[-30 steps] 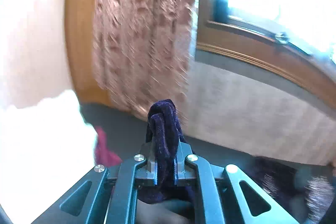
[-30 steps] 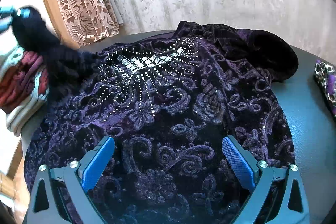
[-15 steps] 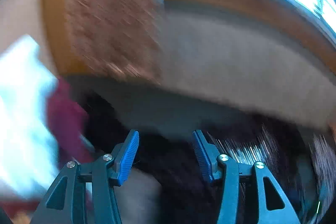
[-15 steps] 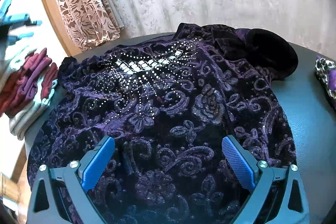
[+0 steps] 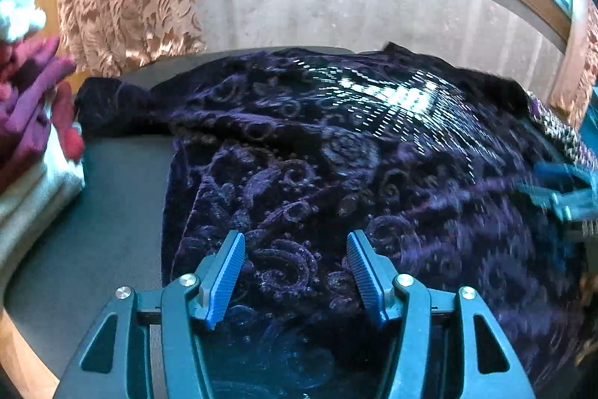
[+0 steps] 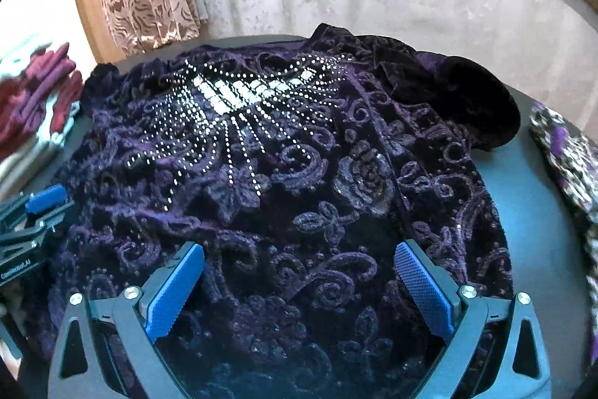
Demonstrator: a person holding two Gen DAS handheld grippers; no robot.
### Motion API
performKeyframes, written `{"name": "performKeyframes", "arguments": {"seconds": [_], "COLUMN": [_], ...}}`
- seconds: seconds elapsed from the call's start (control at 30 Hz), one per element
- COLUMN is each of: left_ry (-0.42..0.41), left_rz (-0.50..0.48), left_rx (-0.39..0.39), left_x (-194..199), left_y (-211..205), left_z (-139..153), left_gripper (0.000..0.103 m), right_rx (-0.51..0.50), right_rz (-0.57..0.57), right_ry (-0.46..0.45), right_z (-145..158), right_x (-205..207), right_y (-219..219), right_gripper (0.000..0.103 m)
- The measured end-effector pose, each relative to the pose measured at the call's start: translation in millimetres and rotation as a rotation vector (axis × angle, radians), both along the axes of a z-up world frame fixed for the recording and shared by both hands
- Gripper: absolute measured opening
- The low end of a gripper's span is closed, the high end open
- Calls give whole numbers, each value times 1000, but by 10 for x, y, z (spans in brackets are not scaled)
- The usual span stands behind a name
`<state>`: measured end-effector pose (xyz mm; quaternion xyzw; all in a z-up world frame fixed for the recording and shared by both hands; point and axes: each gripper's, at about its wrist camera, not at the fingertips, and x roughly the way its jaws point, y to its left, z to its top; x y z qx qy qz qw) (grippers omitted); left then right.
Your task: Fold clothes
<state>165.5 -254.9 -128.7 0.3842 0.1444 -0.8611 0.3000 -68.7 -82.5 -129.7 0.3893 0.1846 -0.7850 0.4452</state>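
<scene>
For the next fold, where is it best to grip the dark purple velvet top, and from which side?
Probably the velvet top at its straight side edge, which lies flat beside bare table. The open left gripper could come from that outer side, one finger sliding under the edge.

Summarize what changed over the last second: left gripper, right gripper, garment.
The left gripper let go of the dark fold it was holding up; its jaws have just been opening, nothing between them. It came down over the purple velvet garment, whose left sleeve now lies on the table. The right gripper stayed open above the hem.
</scene>
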Motion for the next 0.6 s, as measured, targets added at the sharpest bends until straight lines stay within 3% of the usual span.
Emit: {"name": "performKeyframes", "arguments": {"seconds": [0.07, 0.17, 0.3, 0.4, 0.5, 0.6], "left_ry": [-6, -52, -87, -63, 44, 107], "left_rz": [18, -26, -46, -42, -26, -53], "left_rx": [35, -54, 74, 113, 68, 31], "left_x": [-22, -123, -117, -85, -116, -399], "left_y": [12, 147, -3, -194, -416, -584], "left_z": [36, 30, 121, 259, 598, 878], "left_gripper": [60, 60, 60, 58, 57, 57], "right_rx": [4, -33, -36, -25, -75, -137], "right_rz": [-26, -54, -31, -32, -73, -112], "right_ry": [6, 47, 43, -64, -172, -183], "right_z": [-1, -49, -48, 19, 120, 293], "right_x": [111, 277, 394, 95, -180, -407], "right_y": [127, 368, 465, 277, 214, 98], "right_gripper": [103, 103, 103, 103, 103, 103]}}
